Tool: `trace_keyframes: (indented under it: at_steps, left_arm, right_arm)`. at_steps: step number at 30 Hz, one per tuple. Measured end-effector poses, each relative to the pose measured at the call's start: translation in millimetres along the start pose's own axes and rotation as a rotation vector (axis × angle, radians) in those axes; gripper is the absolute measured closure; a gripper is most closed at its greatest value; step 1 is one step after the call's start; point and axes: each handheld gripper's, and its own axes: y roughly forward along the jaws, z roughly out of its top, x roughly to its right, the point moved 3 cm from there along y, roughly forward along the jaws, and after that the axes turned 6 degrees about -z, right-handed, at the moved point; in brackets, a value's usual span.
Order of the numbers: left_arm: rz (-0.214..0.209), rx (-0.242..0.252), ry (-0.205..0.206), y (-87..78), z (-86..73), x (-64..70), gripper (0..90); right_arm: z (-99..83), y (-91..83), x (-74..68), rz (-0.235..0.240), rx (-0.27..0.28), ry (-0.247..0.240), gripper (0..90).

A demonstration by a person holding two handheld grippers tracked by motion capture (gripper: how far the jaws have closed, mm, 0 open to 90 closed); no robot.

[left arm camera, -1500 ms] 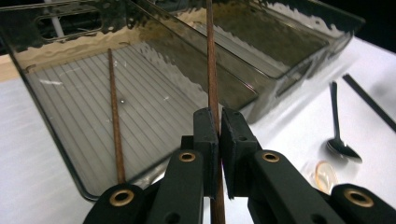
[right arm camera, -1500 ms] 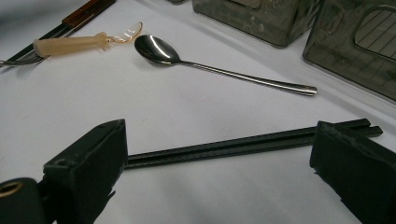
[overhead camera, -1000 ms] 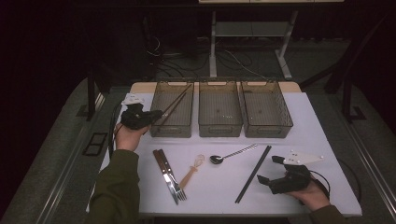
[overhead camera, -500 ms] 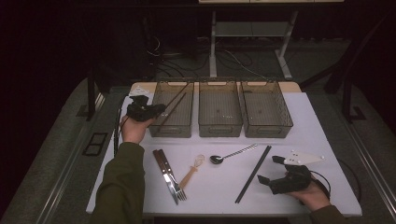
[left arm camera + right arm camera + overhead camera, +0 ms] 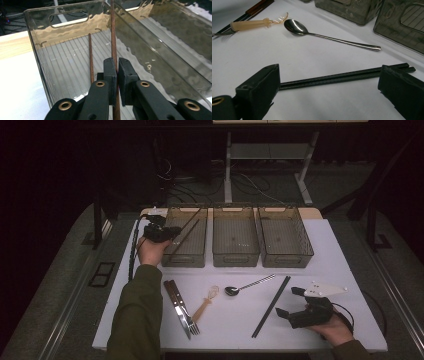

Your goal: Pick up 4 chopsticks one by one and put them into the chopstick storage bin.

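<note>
Left gripper (image 5: 117, 72), lower centre: jaws clamped on thin brown wooden chopstick (image 5: 113, 37) above smoky transparent plastic bin (image 5: 40, 62). Right gripper (image 5: 296, 306), lower right: jaws wide apart

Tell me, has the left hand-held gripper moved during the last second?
Yes. The left hand-held gripper, shut on a brown chopstick, moved away from the person, up along the left bin.

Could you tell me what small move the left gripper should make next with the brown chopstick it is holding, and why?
Probably lower it a little and open the jaws. The left gripper is shut on a brown chopstick that already reaches over the left bin, where a second brown chopstick lies on the ribbed floor. Releasing should let it drop beside its mate.
</note>
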Motion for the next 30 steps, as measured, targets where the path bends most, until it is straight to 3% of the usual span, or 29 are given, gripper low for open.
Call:
trace_keyframes:
  at_steps: [8,16,24,30]
  left_arm:
    - [0.051,-0.059,-0.014,10.2,-5.8,-4.7,84.7]
    - [0.066,-0.084,-0.026,14.6,-8.6,-5.1,84.3]
    - [0.074,-0.076,-0.019,12.3,-7.7,-4.7,78.3]
    - [0.057,-0.052,-0.010,6.8,-5.2,-2.7,71.9]
  right_arm:
    - [0.2,-0.7,-0.1,0.003,0.000,-0.002,4.4]
    - [0.2,-0.7,-0.4,0.004,0.000,-0.003,4.4]
    - [0.3,-0.8,-0.3,0.005,0.000,-0.003,4.4]
    - [0.4,-0.9,-0.4,0.004,0.001,-0.002,4.4]
